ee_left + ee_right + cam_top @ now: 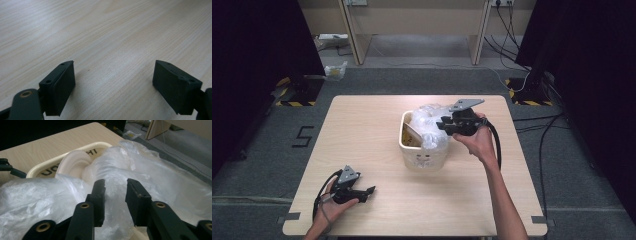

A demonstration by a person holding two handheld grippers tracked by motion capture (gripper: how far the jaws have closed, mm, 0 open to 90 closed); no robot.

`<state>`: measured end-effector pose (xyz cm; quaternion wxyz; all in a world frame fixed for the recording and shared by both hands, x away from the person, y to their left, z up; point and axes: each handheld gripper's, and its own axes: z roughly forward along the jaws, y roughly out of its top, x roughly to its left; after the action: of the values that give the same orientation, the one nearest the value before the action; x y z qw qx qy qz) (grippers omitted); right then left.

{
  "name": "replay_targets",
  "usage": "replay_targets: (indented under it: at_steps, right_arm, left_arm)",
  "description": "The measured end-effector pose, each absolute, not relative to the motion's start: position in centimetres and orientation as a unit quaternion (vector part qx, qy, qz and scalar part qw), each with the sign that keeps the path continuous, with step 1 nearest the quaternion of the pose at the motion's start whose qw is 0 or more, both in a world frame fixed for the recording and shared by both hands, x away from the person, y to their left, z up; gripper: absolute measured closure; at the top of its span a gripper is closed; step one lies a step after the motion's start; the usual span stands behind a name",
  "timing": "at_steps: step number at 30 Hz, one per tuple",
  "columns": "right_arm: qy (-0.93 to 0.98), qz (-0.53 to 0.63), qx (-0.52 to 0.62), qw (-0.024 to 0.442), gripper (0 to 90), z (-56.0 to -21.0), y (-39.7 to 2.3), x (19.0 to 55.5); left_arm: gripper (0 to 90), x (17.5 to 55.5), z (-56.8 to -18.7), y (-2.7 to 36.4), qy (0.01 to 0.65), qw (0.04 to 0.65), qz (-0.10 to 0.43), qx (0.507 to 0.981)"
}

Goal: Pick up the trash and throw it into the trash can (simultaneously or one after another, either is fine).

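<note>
The clear plastic bag lay crumpled in and over the cream bin, which stood a little right of centre on the worktop. In the right gripper view the bag was thin, glossy, wrinkled film, bunched into folds and spilling over the bin, whose rim carried dark lettering; a pale rounded form showed behind the film, and what it was could not be told. The bag was not yet spread: most of the rim was covered by loose heaps rather than by a neat cuff, and a brown patch showed inside the near-left corner of the bin in the high view. Judged from this, the lining work was in its early-to-middle part, with opening the mouth, pulling it round all four sides and pressing it down left for you to do. Your right hand-held gripper was over the bin's right side, its jaws drawn in close around a ridge of film; whether the pads actually pinched it could not be told. Your left hand-held gripper rested low at the near-left part of the worktop, well apart from the bin, jaws wide apart with nothing between them.
</note>
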<state>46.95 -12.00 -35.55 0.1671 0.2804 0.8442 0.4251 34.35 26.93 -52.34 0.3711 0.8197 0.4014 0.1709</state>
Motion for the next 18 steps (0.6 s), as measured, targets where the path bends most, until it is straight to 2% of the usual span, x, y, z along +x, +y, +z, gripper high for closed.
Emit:
replay_targets:
  at_steps: [9,15,18]
  right_arm:
    - [0.869,0.386,0.28,0.137,77.4,-38.1,-10.6,48.0]
    - [0.87,0.387,0.28,0.119,77.5,-39.1,-10.7,48.3]
    - [0.867,0.393,0.283,0.119,73.6,-39.1,-10.7,48.0]
  left_arm:
    - [17.3,34.3,-52.3,26.9,0.402,0.372,0.171,0.819]
    - [17.3,34.4,-52.3,27.0,0.4,0.37,0.171,0.821]
    - [17.3,34.3,-52.3,26.9,0.401,0.37,0.17,0.82]
